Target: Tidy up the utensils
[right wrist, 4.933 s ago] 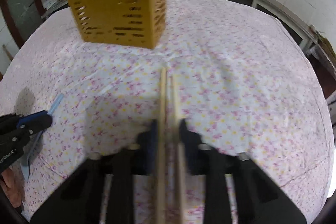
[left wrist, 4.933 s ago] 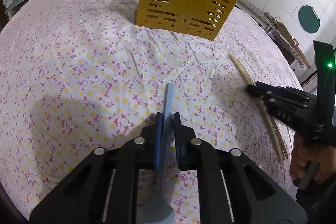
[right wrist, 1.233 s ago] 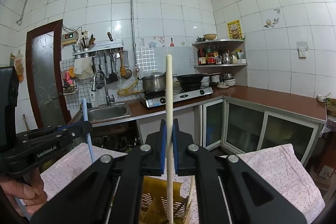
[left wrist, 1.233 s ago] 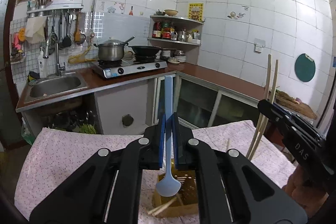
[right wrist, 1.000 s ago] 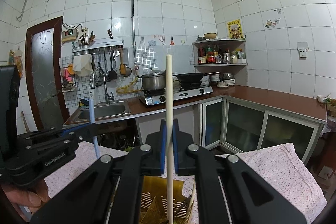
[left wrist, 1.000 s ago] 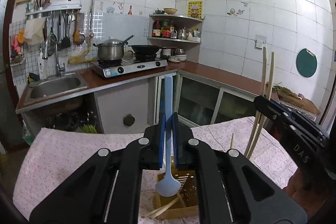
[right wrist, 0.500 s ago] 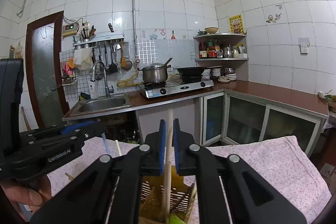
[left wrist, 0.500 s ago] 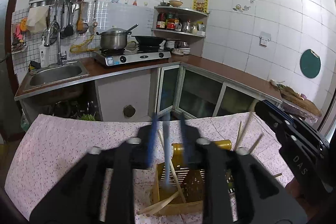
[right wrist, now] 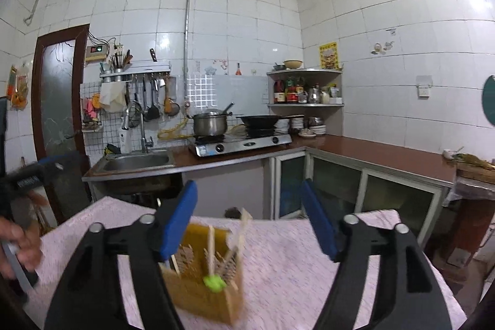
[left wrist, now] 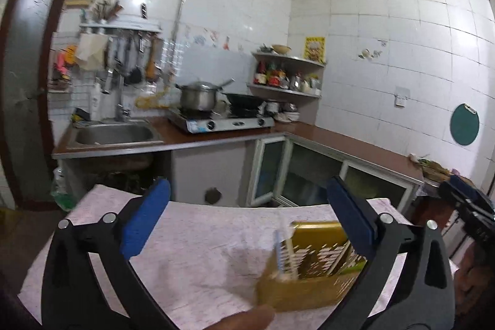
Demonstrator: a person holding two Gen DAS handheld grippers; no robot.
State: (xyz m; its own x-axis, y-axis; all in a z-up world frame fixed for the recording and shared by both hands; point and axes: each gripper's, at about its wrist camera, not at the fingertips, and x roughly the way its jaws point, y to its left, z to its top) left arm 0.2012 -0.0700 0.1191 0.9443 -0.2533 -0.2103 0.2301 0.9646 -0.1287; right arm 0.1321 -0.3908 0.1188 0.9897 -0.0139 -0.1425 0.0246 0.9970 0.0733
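Left gripper [left wrist: 247, 221] jaws opening, nothing between; right gripper [right wrist: 249, 221] likewise, empty. Blue plastic spoon [left wrist: 279, 252], wooden chopsticks [right wrist: 211, 249] upright in yellow slotted plastic holder [right wrist: 201, 289], mid floral tablecloth [right wrist: 294, 268]. Risk: holder looks light; clipping it on retreat tips it.

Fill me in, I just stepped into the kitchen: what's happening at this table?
A person is sorting utensils into a yellow holder on the cloth-covered table, using a handheld gripper in each hand. Both the left gripper and the right gripper have their jaws opening, with nothing between them. A blue spoon and chopsticks stand in the holder, beside a green-tipped utensil. The holder is motion-blurred, so finer detail is unclear.
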